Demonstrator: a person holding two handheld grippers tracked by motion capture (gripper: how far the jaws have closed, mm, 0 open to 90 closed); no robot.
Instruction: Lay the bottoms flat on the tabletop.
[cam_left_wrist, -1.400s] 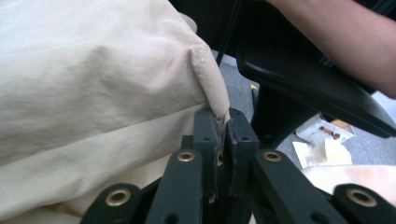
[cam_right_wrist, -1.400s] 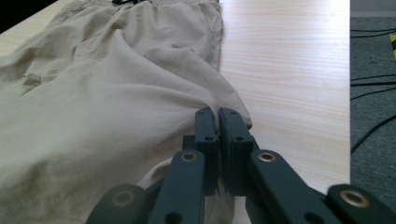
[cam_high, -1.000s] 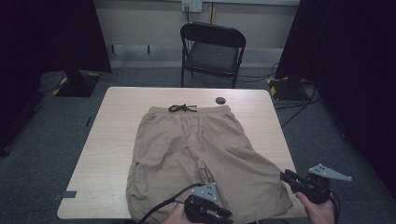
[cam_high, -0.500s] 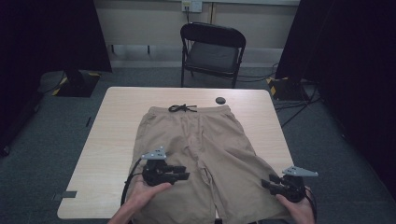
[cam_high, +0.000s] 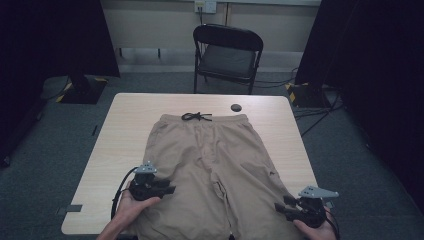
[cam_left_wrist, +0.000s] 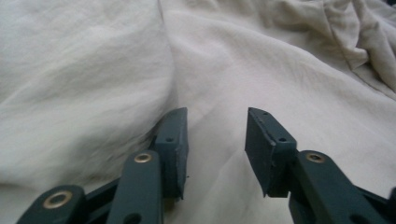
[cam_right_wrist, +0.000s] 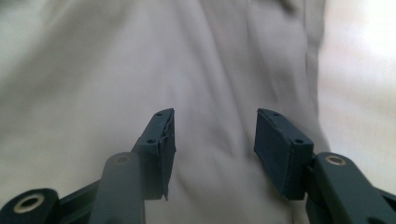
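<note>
The left claw (cam_high: 167, 190) sits over the outer edge of the left leg of the khaki shorts (cam_high: 210, 170), near its hem, pointing inward across the cloth. In the left gripper view its jaws stand apart, having just been opening, with bare fabric showing between them and nothing pinched. The right claw (cam_high: 281, 209) lies at the outer hem of the shorts' right leg, also pointing inward; its jaws too have just been opening and stand released, cloth beneath the gap but not gripped. The shorts lie flat on the wooden bench (cam_high: 125, 135), legs toward the person. Beyond them, the black drawstring (cam_high: 196, 116) lies at the waistband, a small black disc (cam_high: 236, 107) just past the waistband, and a folding chair (cam_high: 226, 55) behind the bench.
</note>
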